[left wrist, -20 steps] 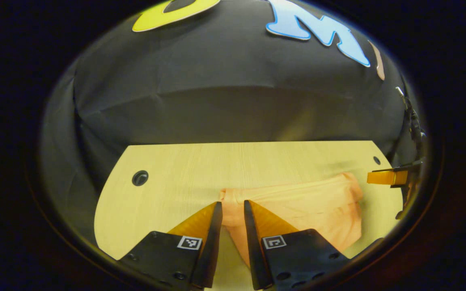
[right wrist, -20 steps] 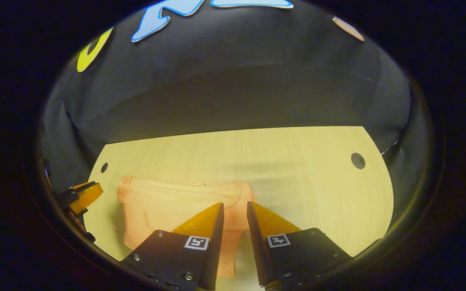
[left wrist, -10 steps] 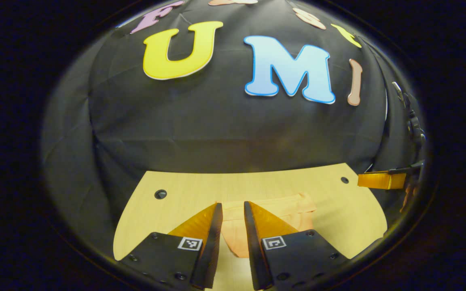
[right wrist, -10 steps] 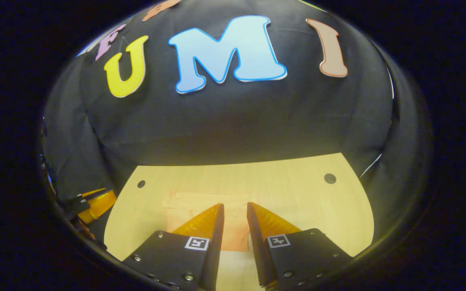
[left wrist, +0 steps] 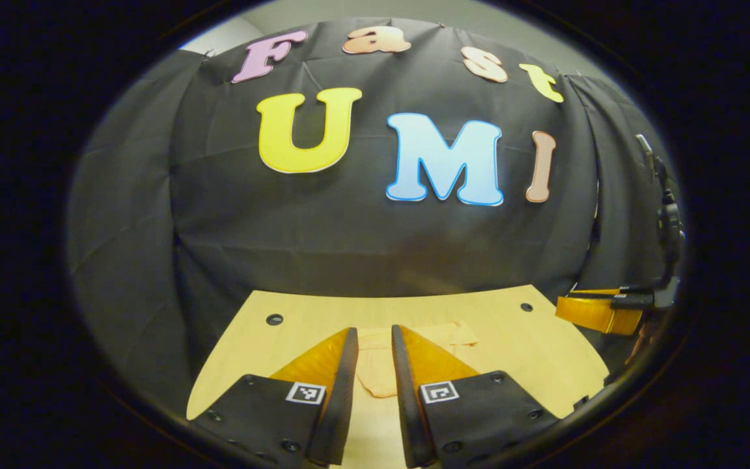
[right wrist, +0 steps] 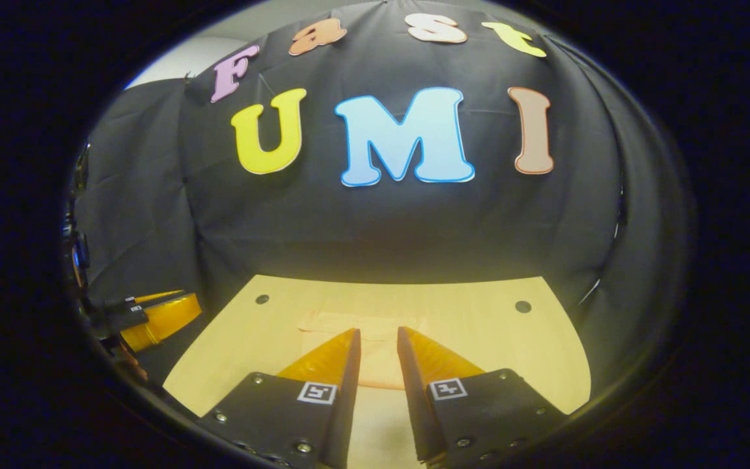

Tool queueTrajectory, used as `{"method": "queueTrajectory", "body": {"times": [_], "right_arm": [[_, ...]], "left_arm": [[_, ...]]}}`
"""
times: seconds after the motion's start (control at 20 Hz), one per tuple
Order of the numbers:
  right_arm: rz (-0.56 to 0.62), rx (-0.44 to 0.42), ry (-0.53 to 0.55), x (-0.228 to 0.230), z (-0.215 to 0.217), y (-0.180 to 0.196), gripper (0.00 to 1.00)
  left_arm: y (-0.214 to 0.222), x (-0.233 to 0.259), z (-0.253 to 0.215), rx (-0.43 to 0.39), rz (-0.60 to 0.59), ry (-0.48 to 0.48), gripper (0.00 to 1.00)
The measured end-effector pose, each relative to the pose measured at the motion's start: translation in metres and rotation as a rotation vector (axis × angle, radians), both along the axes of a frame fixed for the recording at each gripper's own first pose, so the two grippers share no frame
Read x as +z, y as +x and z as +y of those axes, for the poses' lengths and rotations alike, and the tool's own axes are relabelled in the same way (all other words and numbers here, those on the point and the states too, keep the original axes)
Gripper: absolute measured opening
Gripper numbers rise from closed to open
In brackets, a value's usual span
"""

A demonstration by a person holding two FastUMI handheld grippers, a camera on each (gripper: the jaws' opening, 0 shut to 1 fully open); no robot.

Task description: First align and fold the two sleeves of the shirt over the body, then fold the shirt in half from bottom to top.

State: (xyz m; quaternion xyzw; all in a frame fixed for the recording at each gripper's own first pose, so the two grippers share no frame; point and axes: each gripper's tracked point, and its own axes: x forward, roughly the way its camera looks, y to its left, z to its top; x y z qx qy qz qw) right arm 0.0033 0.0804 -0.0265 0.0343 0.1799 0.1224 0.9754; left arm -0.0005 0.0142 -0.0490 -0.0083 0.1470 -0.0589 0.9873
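The shirt (left wrist: 375, 371) lies folded on the table (left wrist: 531, 345), a neat block in the right gripper view (right wrist: 375, 355). Left gripper (left wrist: 375, 335) and right gripper (right wrist: 378, 335) hang above it, jaws slightly parted, grasping nothing.

No words or numbers can be read on the objects in either view. The only signs are small square black-and-white coded markers. In the left gripper view, the left gripper (left wrist: 374, 329) carries one marker on each finger's dark base: the left-finger marker (left wrist: 304, 392) and the right-finger marker (left wrist: 439, 391). In the right gripper view, the right gripper (right wrist: 378, 330) carries the same kind of pair (right wrist: 316, 392), one per finger base. Each marker is a blocky pattern in a white border, not lettering.
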Motion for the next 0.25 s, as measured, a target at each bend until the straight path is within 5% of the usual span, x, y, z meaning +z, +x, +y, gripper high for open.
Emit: {"method": "queueTrajectory", "body": {"times": [0.25], "right_arm": [[-0.008, -0.035, 0.005, -0.007, 0.007, -0.024, 0.37]], "left_arm": [[-0.017, -0.005, -0.007, -0.047, -0.006, -0.015, 0.36]]}}
